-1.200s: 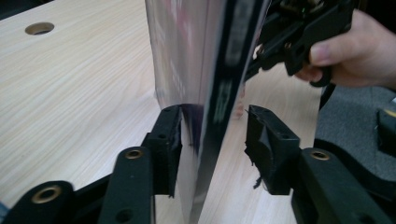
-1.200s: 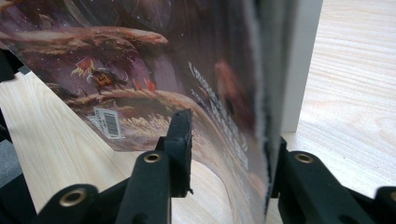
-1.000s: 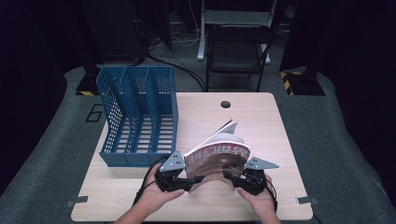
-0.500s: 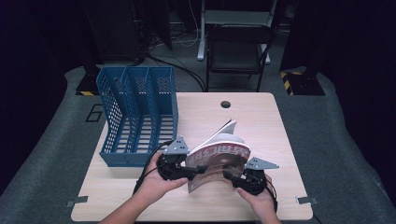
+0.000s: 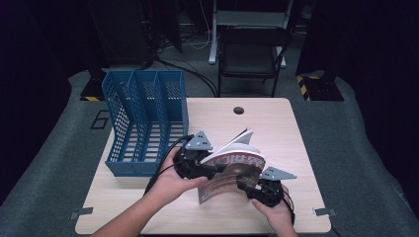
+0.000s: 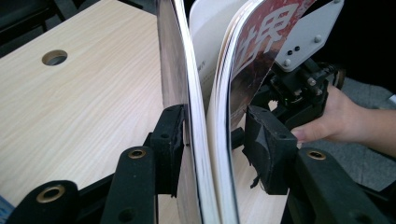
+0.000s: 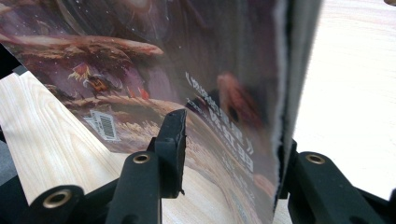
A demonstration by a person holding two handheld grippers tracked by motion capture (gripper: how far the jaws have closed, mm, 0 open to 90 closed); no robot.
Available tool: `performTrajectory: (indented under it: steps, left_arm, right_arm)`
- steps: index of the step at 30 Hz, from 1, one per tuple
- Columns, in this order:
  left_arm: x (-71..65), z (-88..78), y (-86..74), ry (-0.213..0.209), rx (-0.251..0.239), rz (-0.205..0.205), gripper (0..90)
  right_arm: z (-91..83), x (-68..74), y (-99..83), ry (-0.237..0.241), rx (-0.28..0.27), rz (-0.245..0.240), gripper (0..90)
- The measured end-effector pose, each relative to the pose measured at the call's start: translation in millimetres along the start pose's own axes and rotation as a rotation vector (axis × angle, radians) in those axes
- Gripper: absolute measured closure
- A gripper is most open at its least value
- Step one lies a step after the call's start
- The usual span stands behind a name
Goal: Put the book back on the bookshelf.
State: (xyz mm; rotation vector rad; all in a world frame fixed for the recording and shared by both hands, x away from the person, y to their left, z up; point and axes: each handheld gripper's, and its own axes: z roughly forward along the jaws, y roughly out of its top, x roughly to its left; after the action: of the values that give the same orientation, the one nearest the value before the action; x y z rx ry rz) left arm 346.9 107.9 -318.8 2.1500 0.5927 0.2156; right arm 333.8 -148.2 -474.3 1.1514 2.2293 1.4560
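Now held off the bench (image 5: 296, 128), a magazine (image 5: 232, 170) with a reddish, illustrated cover, bowed between two sets of tongs, toward the near edge and a little right of the middle. Pages fanned open at the top, white paper showing toward the far edge.

Left tongs (image 5: 210, 169) gripped in the left hand (image 5: 170, 180), coming in at the magazine's left side; grey three-cornered plate on top, cable trailing back toward the near edge. Seen along its own jaws, left tongs (image 6: 210, 140) straddling the magazine (image 6: 196, 93) edge-on: one jaw against the outer cover, the other just off the printed cover, the sheaf loose between them (a firm pinch, hard to say; more parted than closed on the pages). Beyond, the other hand (image 6: 345, 121) with its tool.

Right tongs (image 5: 245, 186) held in the right hand (image 5: 274, 210) near the right part of the near edge, at the magazine's lower right corner. Along its own jaws, right tongs (image 7: 229, 144) closed around the magazine (image 7: 187, 70): left jaw flat on the dark picture cover beside a barcode, right jaw behind the page edges.

Blue three-slot file rack (image 5: 146, 121) standing at the left edge of the bench, apart from the magazine. Round cable hole (image 5: 239, 110) near the far edge. Dark folding chair (image 5: 254, 54) beyond the bench.
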Motion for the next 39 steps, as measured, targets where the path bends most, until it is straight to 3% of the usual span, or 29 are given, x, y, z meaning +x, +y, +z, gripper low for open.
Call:
performTrajectory:
  steps: [3,11,18,24,39]
  left_arm:
    - [-0.3,2.1,5.1,0.02,0.017,0.02,60.6]
    - [2.1,2.9,10.6,0.031,0.045,0.026,73.4]
    - [4.4,5.0,12.0,0.012,0.06,0.007,76.8]
    - [5.0,5.9,14.6,0.01,0.076,0.021,81.3]
    - [8.9,5.3,16.8,0.049,0.091,0.031,83.8]
  right_arm:
    - [-0.2,-0.6,0.3,0.001,-0.009,-0.003,58.5]
    - [-1.1,-1.6,-0.2,-0.005,-0.014,-0.007,58.8]
    - [-0.9,-3.0,-0.5,-0.003,-0.013,0.009,58.6]
    - [2.0,-5.7,-1.4,-0.003,-0.01,0.016,58.0]
    - [4.1,-9.0,-1.3,-0.009,0.001,0.008,56.4]
